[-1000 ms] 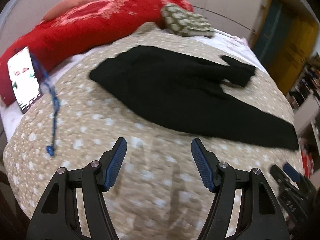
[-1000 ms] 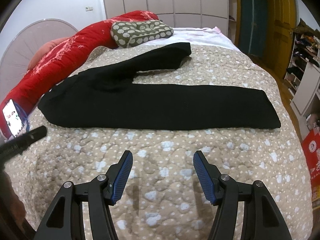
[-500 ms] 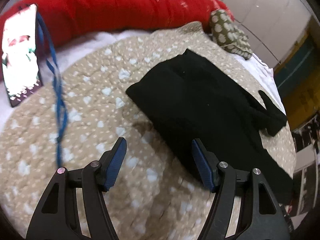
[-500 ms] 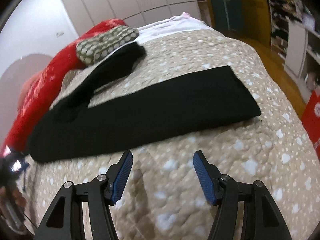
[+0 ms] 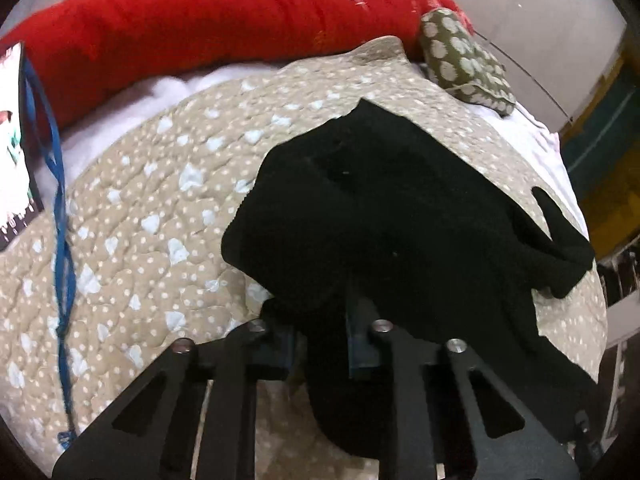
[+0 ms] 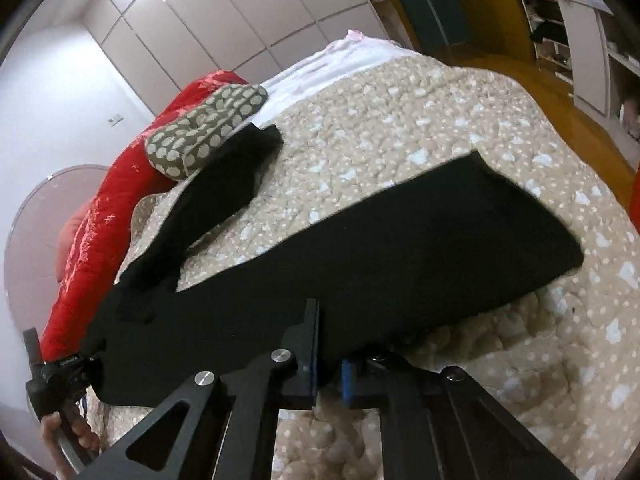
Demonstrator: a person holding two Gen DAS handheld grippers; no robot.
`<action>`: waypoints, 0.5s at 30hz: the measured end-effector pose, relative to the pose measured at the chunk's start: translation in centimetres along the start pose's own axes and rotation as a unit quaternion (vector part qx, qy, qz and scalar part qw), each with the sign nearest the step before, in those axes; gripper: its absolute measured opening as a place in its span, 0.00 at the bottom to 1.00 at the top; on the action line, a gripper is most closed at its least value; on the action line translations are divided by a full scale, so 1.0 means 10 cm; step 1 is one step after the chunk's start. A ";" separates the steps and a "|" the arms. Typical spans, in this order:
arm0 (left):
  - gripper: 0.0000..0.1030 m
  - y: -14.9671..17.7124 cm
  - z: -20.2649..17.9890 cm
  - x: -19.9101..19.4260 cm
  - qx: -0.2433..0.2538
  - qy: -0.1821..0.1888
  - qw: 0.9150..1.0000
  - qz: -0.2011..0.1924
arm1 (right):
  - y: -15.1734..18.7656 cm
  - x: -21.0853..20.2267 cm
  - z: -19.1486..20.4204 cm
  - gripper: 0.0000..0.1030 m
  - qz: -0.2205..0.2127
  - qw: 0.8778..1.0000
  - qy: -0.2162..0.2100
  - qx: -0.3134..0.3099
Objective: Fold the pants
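Both grippers have closed since half a second ago: black fabric pants (image 6: 360, 264) on the beige spotted quilt (image 6: 400, 140) are pinched near the waist by the left gripper (image 5: 320, 344), along one leg's edge by the right gripper (image 6: 328, 364). Cloth hides both sets of blue fingertips. Red bolster (image 5: 200, 20), phone (image 5: 12, 152) cut off.

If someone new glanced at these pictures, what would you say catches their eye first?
Probably the black pants sprawled across the beige spotted quilt, with the left gripper and the right gripper each shut on the near edge. Next, the bright red bedding along the far side, with a green dotted pillow resting against it.
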State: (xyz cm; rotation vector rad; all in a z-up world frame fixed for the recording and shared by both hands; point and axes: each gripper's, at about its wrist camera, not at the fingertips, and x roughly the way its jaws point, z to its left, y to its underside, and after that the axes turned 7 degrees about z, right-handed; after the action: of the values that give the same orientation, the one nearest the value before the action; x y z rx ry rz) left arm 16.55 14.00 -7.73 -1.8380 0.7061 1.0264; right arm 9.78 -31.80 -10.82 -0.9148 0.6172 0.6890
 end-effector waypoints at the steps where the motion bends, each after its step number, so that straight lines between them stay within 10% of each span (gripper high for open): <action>1: 0.14 0.00 0.00 -0.02 0.001 0.001 1.000 -0.001 | 0.01 -0.05 0.03 0.05 -0.004 1.000 -0.003 -0.006; 5: 0.13 0.10 0.15 -0.30 -0.013 0.051 0.999 0.002 | 0.05 -0.39 0.18 0.05 -0.025 0.999 -0.006 -0.038; 15: 0.13 0.68 0.52 -0.72 0.022 0.037 0.999 0.021 | 0.48 -1.13 0.15 0.05 -0.001 0.997 -0.020 -0.070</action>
State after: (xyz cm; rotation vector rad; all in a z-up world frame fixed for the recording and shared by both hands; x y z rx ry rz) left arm 5.75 16.03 -5.67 -1.8375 0.8092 0.9655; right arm -0.74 -31.46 -4.25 -1.0291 0.5386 0.7546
